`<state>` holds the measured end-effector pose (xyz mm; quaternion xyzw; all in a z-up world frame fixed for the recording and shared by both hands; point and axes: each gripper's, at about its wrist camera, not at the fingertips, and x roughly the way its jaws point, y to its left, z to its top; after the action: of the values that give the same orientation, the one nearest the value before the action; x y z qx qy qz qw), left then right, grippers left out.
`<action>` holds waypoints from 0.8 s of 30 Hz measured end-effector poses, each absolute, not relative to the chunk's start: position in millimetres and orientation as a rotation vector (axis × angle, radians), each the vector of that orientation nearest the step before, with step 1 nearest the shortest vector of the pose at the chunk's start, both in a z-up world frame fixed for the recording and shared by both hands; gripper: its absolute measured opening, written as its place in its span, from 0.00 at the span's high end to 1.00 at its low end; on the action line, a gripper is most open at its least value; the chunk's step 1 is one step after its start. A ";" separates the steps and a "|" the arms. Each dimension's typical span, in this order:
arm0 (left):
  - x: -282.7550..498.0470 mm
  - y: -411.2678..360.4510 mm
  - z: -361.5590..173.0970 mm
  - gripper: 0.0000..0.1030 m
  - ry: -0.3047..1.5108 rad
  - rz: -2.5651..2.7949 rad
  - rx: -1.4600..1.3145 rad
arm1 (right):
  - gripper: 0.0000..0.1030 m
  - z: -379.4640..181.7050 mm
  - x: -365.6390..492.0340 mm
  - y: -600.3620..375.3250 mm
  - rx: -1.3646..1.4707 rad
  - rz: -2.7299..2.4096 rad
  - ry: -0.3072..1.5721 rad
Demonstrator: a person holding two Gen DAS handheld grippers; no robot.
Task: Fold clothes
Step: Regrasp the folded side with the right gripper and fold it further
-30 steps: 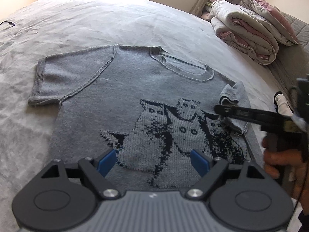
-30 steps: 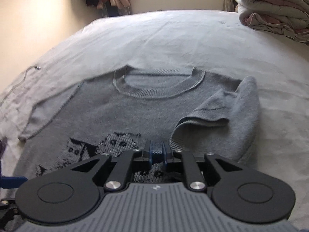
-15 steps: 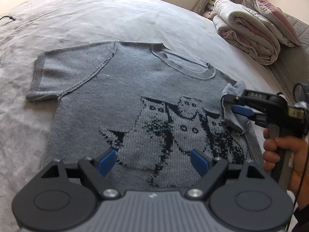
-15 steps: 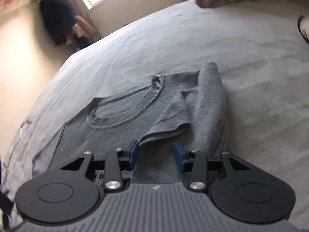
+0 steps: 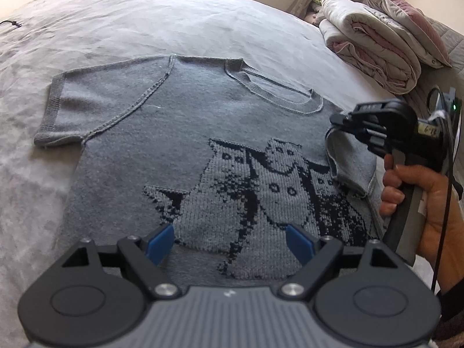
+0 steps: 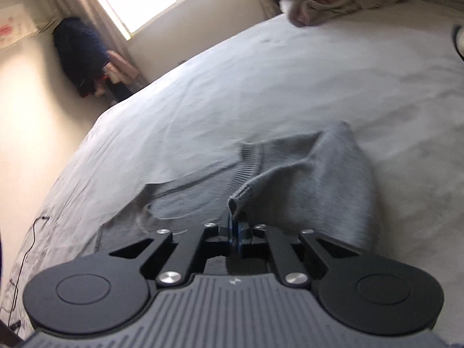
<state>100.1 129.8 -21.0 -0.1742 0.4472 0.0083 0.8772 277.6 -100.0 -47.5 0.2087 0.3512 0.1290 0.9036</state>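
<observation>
While lying flat on the bed (image 5: 203, 23):
Sweater (image 5: 179, 133): facing up.
Right gripper (image 6: 236, 227): jaws pinching the sleeve cuff (image 6: 240, 200).
Left gripper (image 5: 229, 245): jaws gaping wide, hovering.

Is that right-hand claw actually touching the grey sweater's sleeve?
Touching. The right wrist view shows the right gripper shut on the sleeve cuff edge, lifting it.

Black grippers (image 5: 229, 242) — blue pads (image 5: 298, 243)
</observation>
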 end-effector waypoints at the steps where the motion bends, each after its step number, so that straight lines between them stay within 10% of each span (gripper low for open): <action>1: 100.0 130.5 -21.1 0.17 0.933 0.018 -0.367 | 0.95 -45.3 279.3 -94.8 0.417 0.276 0.726; 9: 99.7 131.6 -21.5 0.17 0.939 0.017 -0.372 | 0.95 -52.6 294.4 -61.9 0.331 0.319 0.784; 17: 100.1 134.0 -18.7 0.17 0.937 0.017 -0.385 | 0.63 -38.4 285.0 -72.3 0.279 0.352 0.848; 24: 96.4 138.3 -15.2 0.17 0.931 0.005 -0.421 | 0.63 -26.1 220.7 -81.3 0.032 0.441 0.784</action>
<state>96.4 138.3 -15.2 -0.2014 0.4457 0.0025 0.8722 220.7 -81.3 -26.1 0.0157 0.3789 0.2133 0.9004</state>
